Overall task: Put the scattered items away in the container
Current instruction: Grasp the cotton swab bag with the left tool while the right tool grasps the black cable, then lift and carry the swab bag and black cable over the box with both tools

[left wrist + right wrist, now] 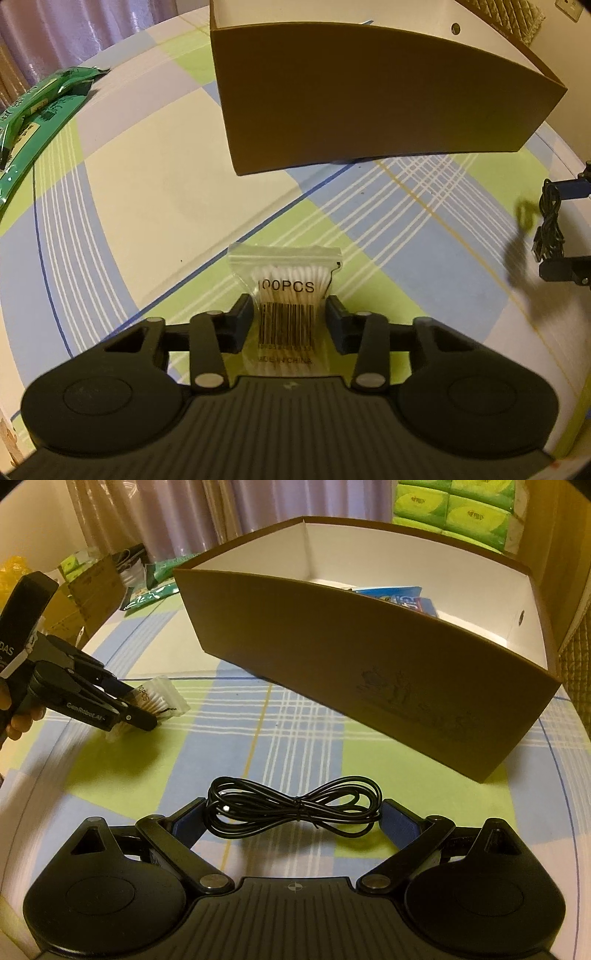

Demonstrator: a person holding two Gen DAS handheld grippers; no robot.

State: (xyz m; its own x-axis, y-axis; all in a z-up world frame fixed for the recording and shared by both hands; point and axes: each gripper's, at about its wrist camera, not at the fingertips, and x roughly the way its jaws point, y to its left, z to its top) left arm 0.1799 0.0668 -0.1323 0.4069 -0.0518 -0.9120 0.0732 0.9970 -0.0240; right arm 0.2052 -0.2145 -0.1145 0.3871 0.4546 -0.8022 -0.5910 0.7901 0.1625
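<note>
1. Clear plastic bag of cotton swabs (286, 295) lies on the checked bench (147, 206), clenched between the left claw (289, 314) fingers.
2. Black coiled cable (295, 806) sits between the right claw (295, 819) fingers, which stand spread, not pressing it.
3. Brown cardboard box (369, 672) stands just beyond, holding blue packets (399, 598).

Two wrist fisheyes, both angled steeply down, close over the table (155, 173).
Each faces the box (369, 103); right view catches the left gripper (147, 716) too.
</note>
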